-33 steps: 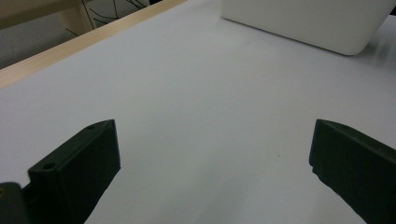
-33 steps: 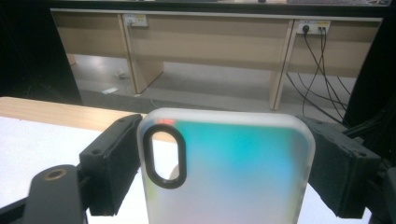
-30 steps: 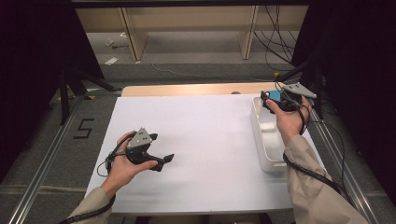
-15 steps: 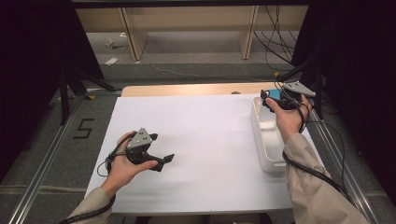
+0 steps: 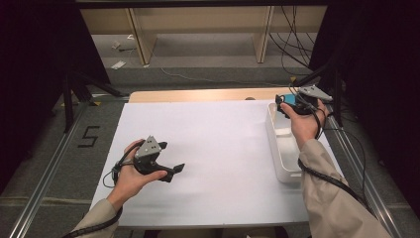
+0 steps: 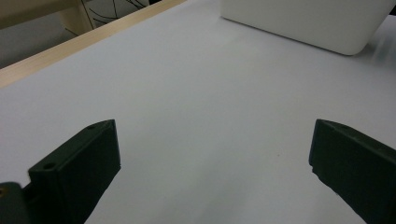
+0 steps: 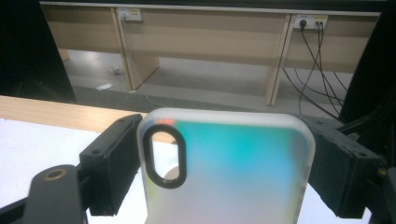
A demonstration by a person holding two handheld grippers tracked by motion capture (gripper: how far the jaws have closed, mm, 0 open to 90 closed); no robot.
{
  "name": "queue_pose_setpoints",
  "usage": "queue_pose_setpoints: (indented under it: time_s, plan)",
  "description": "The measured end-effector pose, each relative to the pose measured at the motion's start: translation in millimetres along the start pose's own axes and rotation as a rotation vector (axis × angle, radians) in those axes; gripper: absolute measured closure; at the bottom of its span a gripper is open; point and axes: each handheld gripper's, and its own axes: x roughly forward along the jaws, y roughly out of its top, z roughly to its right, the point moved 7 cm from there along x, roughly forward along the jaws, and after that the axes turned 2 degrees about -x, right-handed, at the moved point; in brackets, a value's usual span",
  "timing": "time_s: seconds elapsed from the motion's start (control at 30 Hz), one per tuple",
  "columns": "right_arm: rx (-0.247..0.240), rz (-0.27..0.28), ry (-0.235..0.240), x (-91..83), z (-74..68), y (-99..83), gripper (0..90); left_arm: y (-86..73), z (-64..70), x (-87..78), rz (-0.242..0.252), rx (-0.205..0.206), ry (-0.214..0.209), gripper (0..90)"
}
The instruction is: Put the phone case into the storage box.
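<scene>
Light falls from above onto my white table [image 5: 218,148], bright mid-frame, while both sides of the high view sink into black. My phone case [image 7: 229,172] sits blurred, too close for focus.

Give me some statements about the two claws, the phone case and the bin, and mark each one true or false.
1. The right claw grips a phone case between its jaws. True.
2. The left claw holds the phone case. False: its jaws stand wide apart with nothing between them, low over the white sheet.
3. The phone case is teal with a black oval camera cutout. True.
4. The white bin stands at the left side of the table. False: it stands at the right side, under the right hand.
5. The right claw is held above the far end of the bin. True.
6. The left claw rests inside the bin. False: it is far from the bin, near the left front of the sheet.
</scene>
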Motion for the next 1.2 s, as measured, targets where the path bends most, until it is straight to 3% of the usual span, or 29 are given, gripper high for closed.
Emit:
queue_pose_setpoints:
  time_s: [1.2]
  plan:
    - [0.004,-0.034,-0.014,17.7,3.0,-5.4,19.0,-0.1,-0.2,0.0,0.0,0.0,-0.001,1.4]
